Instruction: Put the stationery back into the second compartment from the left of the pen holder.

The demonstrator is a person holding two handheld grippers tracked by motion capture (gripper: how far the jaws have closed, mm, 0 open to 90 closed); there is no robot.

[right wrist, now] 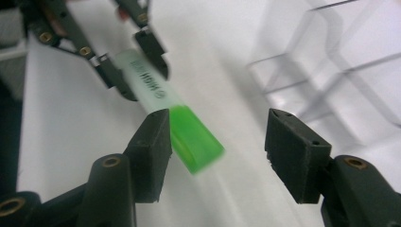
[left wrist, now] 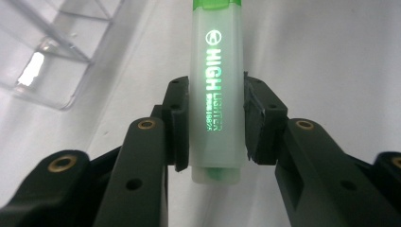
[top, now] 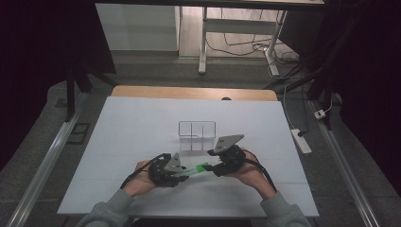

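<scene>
A green highlighter (left wrist: 216, 94) is held above the white surface (top: 142, 127), clamped by its pale translucent barrel between the two black jaws of the left gripper (left wrist: 215, 125). In the left gripper view the printed lettering on the barrel can be read only in part; the smaller line below the large word is too faint to make out, and the green cap is cut off by the top edge of that view. The barrel's blunt end pokes out just below the pads.

In the right gripper view the right gripper (right wrist: 215, 151) is seen with its jaws spread wide, the green cap lying between them, close against or touching the left-hand pad and well clear of the other; nothing is gripped. The cap is blurred there, so its exact edge cannot be told.

In the high view the highlighter is seen as a short green streak between the two grippers, near the front of the surface; its middle is hidden by the grippers' bodies. A clear plastic organizer (top: 196, 135) with divided compartments stands just beyond the grippers, its walls hard to trace because they are transparent. The person's hands are largely covered by the grippers, and the grey sleeves are cut off at the bottom edge.
</scene>
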